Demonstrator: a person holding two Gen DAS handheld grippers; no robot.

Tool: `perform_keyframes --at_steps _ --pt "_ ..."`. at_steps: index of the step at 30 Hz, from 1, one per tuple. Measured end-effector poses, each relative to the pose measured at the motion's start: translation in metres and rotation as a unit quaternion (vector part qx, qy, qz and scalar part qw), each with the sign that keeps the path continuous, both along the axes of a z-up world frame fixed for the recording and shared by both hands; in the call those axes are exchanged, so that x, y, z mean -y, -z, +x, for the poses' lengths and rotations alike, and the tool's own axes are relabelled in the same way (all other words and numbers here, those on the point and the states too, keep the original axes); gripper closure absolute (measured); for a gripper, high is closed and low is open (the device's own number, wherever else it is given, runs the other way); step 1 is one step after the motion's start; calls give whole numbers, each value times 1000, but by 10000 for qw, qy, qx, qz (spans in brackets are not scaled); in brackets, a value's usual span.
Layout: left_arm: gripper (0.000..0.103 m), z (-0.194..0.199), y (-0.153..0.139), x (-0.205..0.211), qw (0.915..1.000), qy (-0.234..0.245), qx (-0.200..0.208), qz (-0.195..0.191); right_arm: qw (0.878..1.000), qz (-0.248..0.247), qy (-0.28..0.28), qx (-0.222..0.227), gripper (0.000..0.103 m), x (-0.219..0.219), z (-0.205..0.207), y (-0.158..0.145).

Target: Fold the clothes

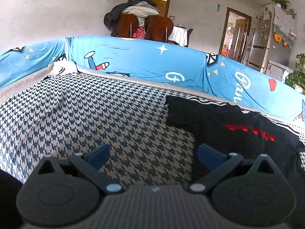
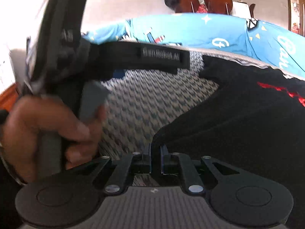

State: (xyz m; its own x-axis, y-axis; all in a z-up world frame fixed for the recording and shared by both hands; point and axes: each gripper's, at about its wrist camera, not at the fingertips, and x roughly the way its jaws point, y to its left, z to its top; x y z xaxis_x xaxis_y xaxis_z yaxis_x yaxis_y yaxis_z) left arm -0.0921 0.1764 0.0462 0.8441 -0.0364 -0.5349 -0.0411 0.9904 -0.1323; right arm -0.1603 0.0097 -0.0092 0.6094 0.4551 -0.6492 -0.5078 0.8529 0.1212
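On the houndstooth sofa seat (image 1: 106,114), the right gripper (image 2: 156,158) pinches the black garment (image 2: 238,118) edge while the left gripper (image 1: 152,152) hangs spread, empty; next, seemingly, carrying that edge over into a fold.

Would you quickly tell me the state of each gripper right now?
Left gripper: open, nothing between its fingers.
Right gripper: shut on a corner of the black garment.
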Motion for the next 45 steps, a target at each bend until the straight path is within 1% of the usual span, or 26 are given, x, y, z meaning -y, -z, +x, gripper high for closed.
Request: perform_keyframes --at_steps 3,7,11,12,16,19,21,24,27,31,32,33,35,38,39,41,43,45 --pt "0 -1 0 5 9999 121 26 72 9997 188 47 -166 88 9 -1 2" --pt "0 -1 3 13 9996 217 19 168 9987 479 129 -146 86 22 -6 -6" --pt "0 -2 6 20 9992 328 28 243 9971 652 380 -61 86 40 -11 -15" --pt "0 -2 6 22 9990 359 24 254 9966 677 466 -52 86 44 -13 -16" --pt "0 -2 11 33 9979 546 -1 342 9934 505 1026 14 84 63 -17 -15" --pt "0 -2 15 45 9962 811 -82 320 9860 378 1623 1 81 85 -17 -11" --pt "0 -2 18 53 9940 1036 -137 328 9782 309 2056 -12 78 101 -18 -9" --pt "0 -3 24 68 9896 1356 -218 425 9627 239 2696 -38 77 128 -19 -7" --pt "0 -2 31 78 9861 1575 -294 432 9436 237 3301 -53 77 159 -21 -6" --pt "0 0 38 85 9849 1628 -416 424 9134 265 4062 -54 76 203 -31 -9" --pt "0 1 39 86 9849 1621 -436 429 9049 270 4247 -53 75 214 -34 -9" --pt "0 2 40 86 9849 1611 -456 433 8971 234 4412 -43 70 222 -37 -9" --pt "0 5 42 87 9852 1583 -508 416 8802 160 4743 -26 64 240 -41 -9" --pt "0 8 43 85 9856 1560 -533 381 8611 196 5081 -61 58 260 -51 -8" --pt "0 8 43 85 9857 1546 -553 385 8558 202 5168 -93 54 265 -53 -7" --pt "0 10 45 84 9859 1518 -594 369 8441 249 5352 -204 50 273 -53 -1" --pt "0 11 45 84 9861 1506 -612 333 8390 392 5416 -353 50 279 -52 6" --pt "0 12 45 84 9861 1501 -630 321 8399 400 5404 -324 47 279 -52 7"
